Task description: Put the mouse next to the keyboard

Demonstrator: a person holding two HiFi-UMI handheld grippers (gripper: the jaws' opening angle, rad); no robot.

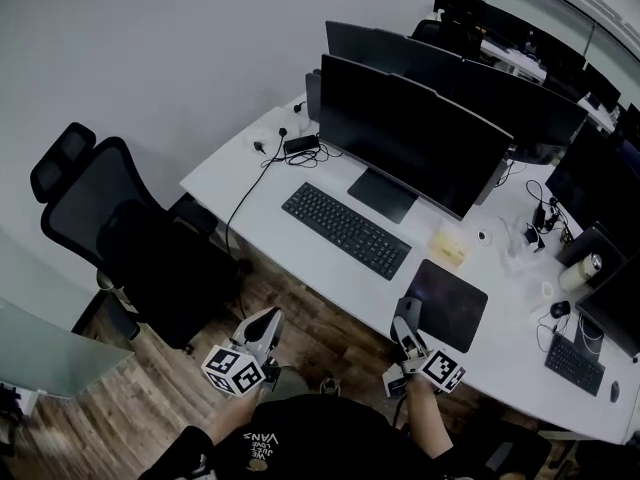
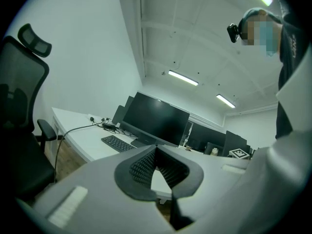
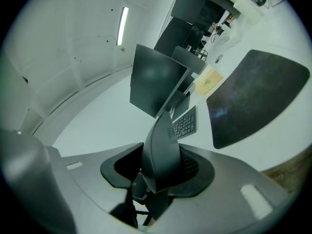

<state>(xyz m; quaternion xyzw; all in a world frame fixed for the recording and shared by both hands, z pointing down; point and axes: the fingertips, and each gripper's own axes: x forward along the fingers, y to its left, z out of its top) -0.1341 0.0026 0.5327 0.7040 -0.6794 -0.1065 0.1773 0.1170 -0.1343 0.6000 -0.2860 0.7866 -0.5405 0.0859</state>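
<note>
You are holding the right gripper [image 1: 404, 328] clamped on a dark grey computer mouse [image 3: 163, 150]. The mouse is standing on its edge between the two pads, with its narrow end pointing away from you. It is hanging in the air, not resting on anything, on your side of the black keyboard [image 1: 346, 230] and beyond the keyboard's right end. It is well apart from the keyboard, at the near corner of the dark mouse pad [image 1: 447, 304].

That pad is lying flat on the white surface [image 1: 235, 168], just past the keyboard's right end and slightly nearer to you. A pale yellow pad [image 1: 448, 246] is sitting between the keyboard's right end and the mouse pad's far edge. Right behind the keyboard, a wide black monitor [image 1: 400, 133] is standing on its foot.

You are keeping the left gripper [image 1: 268, 320] narrow: its ribbed pads are meeting at the tips and gripping nothing. It is hovering off the surface on your side of the keyboard, opposite the keyboard's left half, over the wooden floor [image 1: 150, 378]. A black office chair [image 1: 130, 228] is standing further out past the keyboard's left end, and a black cable [image 1: 240, 203] is running across the surface just beyond that end.
</note>
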